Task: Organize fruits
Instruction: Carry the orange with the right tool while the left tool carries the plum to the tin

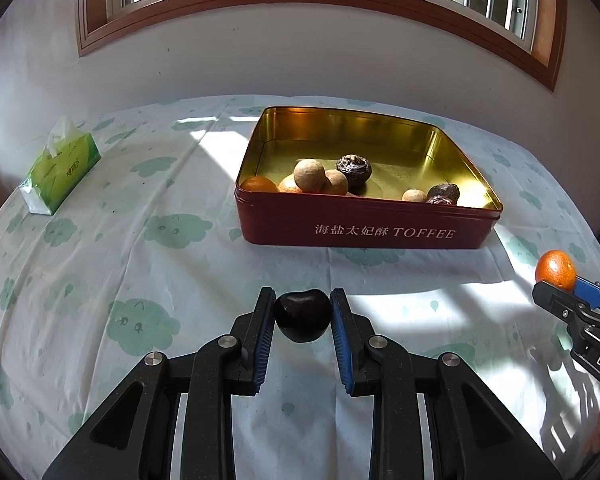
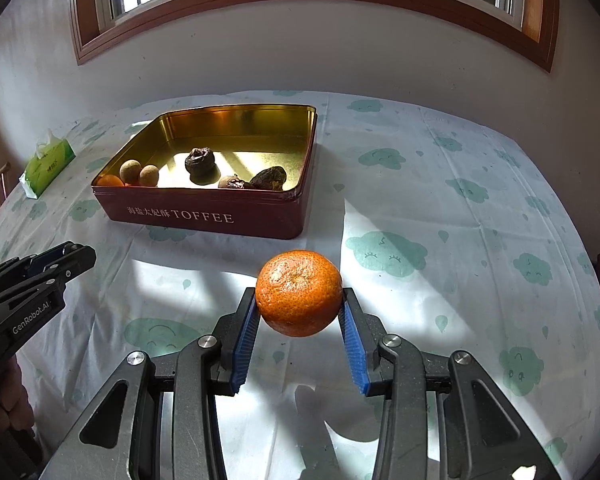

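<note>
Fruit is being carried to the toffee tin [image 1: 364,232]. Left gripper [image 1: 302,316] squeezes a dark plum [image 1: 302,315]; right gripper [image 2: 299,308] squeezes a tangerine [image 2: 299,293]. Next, lift both toward 12 o'clock, over the tin's rim, then let go.

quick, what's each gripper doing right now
left gripper: shut on the dark fruit
right gripper: shut on the orange

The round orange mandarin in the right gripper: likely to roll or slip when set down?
The round orange mandarin would probably roll: it looks almost spherical. Its dimpled peel likely grips the right gripper pads, which pinch only its sides. Probably firm; no denting shows.
</note>
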Demonstrator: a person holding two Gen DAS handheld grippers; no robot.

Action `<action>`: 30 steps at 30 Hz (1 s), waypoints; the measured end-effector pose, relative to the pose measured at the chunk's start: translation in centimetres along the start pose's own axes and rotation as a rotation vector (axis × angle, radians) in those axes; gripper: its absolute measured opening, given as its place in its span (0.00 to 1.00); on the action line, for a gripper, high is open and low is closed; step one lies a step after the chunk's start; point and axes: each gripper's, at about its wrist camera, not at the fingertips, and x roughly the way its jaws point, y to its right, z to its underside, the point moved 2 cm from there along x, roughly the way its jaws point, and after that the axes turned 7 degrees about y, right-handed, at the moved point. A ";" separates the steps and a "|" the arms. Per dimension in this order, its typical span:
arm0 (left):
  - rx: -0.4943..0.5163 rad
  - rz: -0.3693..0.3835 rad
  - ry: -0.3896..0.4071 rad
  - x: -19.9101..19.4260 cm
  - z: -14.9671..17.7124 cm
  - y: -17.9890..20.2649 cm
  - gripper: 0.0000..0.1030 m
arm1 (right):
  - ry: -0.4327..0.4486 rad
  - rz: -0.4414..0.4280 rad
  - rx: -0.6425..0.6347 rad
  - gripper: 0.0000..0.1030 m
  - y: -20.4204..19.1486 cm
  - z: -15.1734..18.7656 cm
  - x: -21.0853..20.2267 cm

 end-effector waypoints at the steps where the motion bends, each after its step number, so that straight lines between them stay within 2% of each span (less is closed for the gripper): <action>1: -0.003 0.004 0.004 0.0 -0.3 -0.3 0.28 | 0.004 -0.005 -0.001 0.36 -0.1 -0.3 0.0; 10: -0.018 -0.011 0.041 0.7 -3.8 -1.9 0.28 | 0.046 -0.033 -0.034 0.36 -1.3 -4.3 0.8; 18: -0.012 -0.012 0.024 3.1 -6.3 -2.7 0.28 | 0.048 -0.066 -0.055 0.36 -2.9 -6.8 3.0; 30: 0.041 -0.006 -0.018 6.4 -7.5 -1.4 0.28 | 0.012 -0.073 -0.068 0.36 -3.7 -8.1 6.7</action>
